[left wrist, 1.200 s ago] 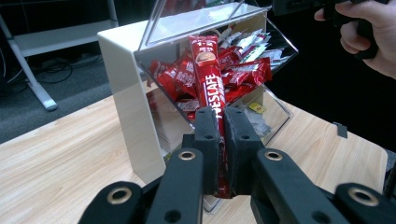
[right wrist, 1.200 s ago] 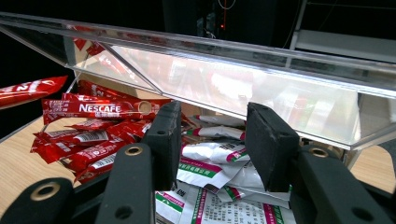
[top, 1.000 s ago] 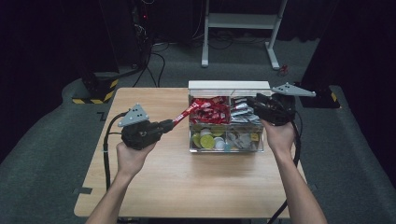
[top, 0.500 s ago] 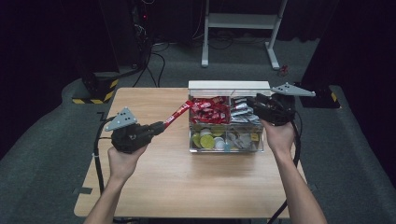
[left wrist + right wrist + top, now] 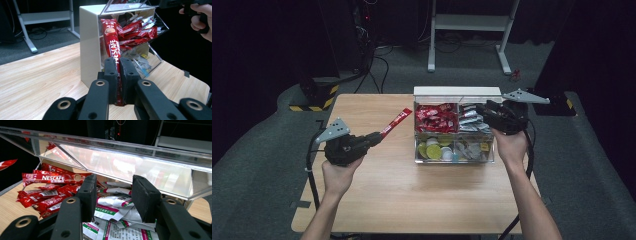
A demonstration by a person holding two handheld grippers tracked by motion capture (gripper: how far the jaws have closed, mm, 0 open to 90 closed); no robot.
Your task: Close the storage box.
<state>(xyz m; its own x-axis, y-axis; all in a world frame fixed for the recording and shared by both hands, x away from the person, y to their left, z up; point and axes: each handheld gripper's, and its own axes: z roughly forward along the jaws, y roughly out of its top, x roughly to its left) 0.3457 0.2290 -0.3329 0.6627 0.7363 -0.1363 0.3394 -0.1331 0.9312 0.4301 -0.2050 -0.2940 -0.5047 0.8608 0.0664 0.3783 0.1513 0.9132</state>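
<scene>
Dark room, wooden bench (image 5: 412, 190): a red Nescafe stick sachet (image 5: 112, 42), light and floppy so best pinched near its end, is clamped in the left gripper (image 5: 119, 75) beside the clear organizer box (image 5: 454, 150), while the right gripper (image 5: 113, 195) is held with fingers spread over white sachets (image 5: 115, 216).

A white metal stand (image 5: 472, 30) and cables (image 5: 379, 62) on grey floor (image 5: 262, 165).
</scene>
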